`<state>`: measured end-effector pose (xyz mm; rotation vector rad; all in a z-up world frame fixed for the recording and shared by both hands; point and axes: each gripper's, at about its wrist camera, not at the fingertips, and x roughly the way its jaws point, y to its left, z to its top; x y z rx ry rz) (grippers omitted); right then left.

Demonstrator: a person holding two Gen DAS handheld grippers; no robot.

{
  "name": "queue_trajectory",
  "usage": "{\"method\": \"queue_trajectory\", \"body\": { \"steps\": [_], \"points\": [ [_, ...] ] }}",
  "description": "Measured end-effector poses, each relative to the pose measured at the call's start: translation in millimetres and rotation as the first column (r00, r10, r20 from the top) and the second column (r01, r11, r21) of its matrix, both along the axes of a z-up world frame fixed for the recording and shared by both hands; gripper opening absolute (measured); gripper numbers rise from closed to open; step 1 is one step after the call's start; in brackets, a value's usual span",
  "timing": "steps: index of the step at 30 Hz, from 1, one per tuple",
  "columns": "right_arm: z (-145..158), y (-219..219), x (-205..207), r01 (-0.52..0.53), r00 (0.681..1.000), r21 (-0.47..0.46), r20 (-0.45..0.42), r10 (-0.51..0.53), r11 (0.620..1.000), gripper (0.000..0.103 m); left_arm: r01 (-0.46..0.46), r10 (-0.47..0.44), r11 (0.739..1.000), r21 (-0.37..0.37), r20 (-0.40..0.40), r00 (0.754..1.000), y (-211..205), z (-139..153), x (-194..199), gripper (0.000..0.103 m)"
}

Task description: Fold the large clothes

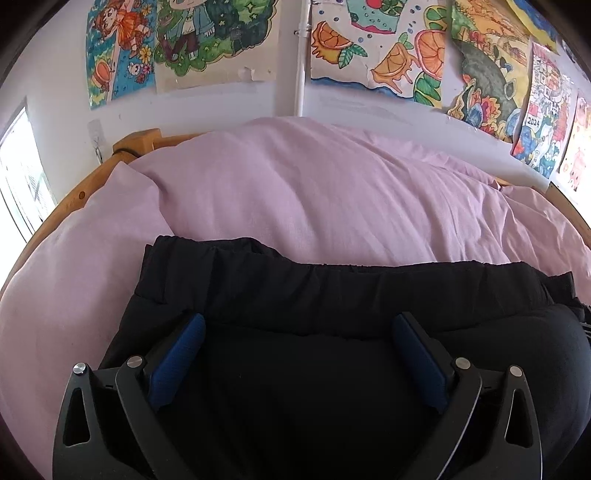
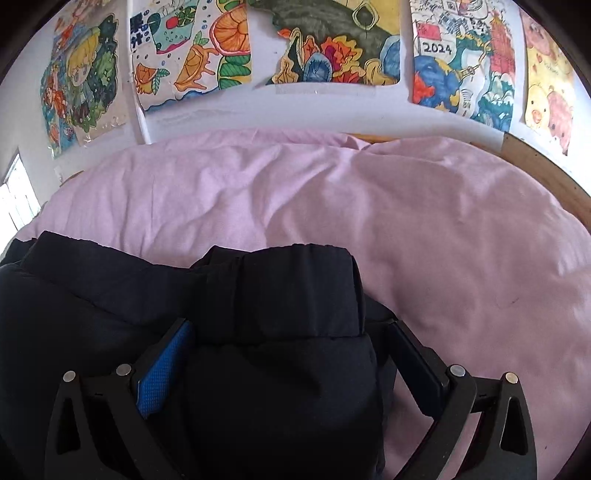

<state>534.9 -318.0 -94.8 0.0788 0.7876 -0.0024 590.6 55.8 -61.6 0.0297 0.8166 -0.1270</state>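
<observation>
Slip risk: black padded garment [image 1: 332, 369] puffy and slick-looking, likely to spring back or slide out if either claw closes on too thin a layer. Dark, quilted, bulky, ribbed band along far edge, lying on near part of pink bed cover [image 1: 314, 192]. Left claw [image 1: 299, 354] spread wide over its middle, gripping nothing. Right claw [image 2: 291, 365] spread wide, straddling a folded section, not clenched. Drawings [image 2: 332, 44] on far wall.

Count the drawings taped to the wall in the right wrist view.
6, left to right: cartoon figure drawing, orange slices drawing, dark flower drawing, 2024 poster, pink pig drawing, plus a cropped drawing at the top left edge. More may lie outside the frame.
</observation>
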Motion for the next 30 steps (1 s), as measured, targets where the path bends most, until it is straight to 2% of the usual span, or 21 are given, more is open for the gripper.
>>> {"method": "queue_trajectory", "body": {
  "steps": [4,10,15,19,22,24,25,27,28,30],
  "points": [
    [6,5,-8,0.019,0.999,-0.037,0.031,-0.017,0.999,0.103,0.002,-0.002,1.0,0.006,0.011,1.0,-1,-1,0,0.1],
    [16,4,-6,0.016,0.999,-0.039,0.033,-0.015,0.999,0.103,-0.002,0.001,0.999,0.04,0.022,1.0,-6,-2,-1,0.1],
    [43,19,-20,0.051,0.992,-0.141,0.121,-0.034,0.989,0.103,-0.001,0.001,1.0,0.012,0.009,1.0,-3,8,-3,0.1],
    [72,41,-44,-0.044,0.977,-0.163,0.197,0.076,0.986,0.103,0.05,-0.043,0.994,-0.095,0.08,0.996,0,41,-25,0.1],
    [82,63,-67,-0.174,0.957,-0.177,0.203,0.209,0.969,0.103,0.124,-0.113,0.985,-0.121,0.093,0.989,-8,60,-46,0.1],
    [81,76,-81,-0.24,0.941,-0.188,0.194,0.276,0.952,0.103,0.19,-0.181,0.978,-0.086,0.099,0.979,-21,63,-64,0.1],
    [78,83,-85,-0.272,0.934,-0.199,0.183,0.308,0.942,0.103,0.222,-0.217,0.974,-0.044,0.096,0.971,-30,59,-72,0.1],
    [69,93,-86,-0.291,0.933,-0.226,0.15,0.328,0.93,0.103,0.23,-0.232,0.973,0.035,0.064,0.971,-43,43,-74,0.1],
    [63,94,-82,-0.29,0.937,-0.231,0.131,0.325,0.929,0.103,0.228,-0.23,0.973,0.044,0.05,0.972,-46,36,-71,0.1],
    [45,90,-69,-0.284,0.949,-0.176,0.091,0.303,0.943,0.103,0.204,-0.205,0.979,0.006,0.017,0.979,-45,22,-57,0.102]
  ]
}}
